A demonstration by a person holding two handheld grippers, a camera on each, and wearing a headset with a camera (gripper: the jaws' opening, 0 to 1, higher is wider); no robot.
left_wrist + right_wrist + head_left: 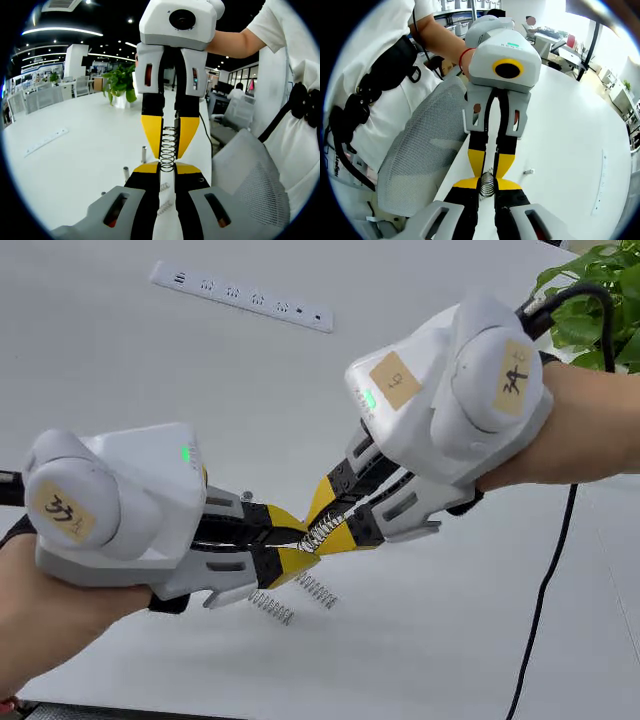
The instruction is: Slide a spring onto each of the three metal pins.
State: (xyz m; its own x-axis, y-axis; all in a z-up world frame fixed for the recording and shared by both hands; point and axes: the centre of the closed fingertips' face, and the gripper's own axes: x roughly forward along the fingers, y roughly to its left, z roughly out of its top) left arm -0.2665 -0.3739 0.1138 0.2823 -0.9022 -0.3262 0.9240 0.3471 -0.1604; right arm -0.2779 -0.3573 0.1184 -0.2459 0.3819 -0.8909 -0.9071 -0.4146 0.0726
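My two grippers meet tip to tip above the white table (150, 380). The left gripper (303, 546) (167, 169) is shut on a thin metal pin (495, 150) that runs back between its jaws. Facing it, the right gripper (327, 523) (487, 184) is shut on a spring (322, 530) (168, 147) (487, 186), whose coils sit around the pin's end between the yellow tips. Two loose springs (270, 606) (316, 589) lie on the table just below the grippers. Short pins (144, 154) (126, 173) stand on the table beyond the left gripper; another pin (529, 171) lies near the right one.
A white power strip (240, 295) lies at the far side of the table. A green plant (600, 300) stands at the right corner, and a black cable (545, 590) hangs past the right edge. A grey mesh chair (420, 150) is beside the person.
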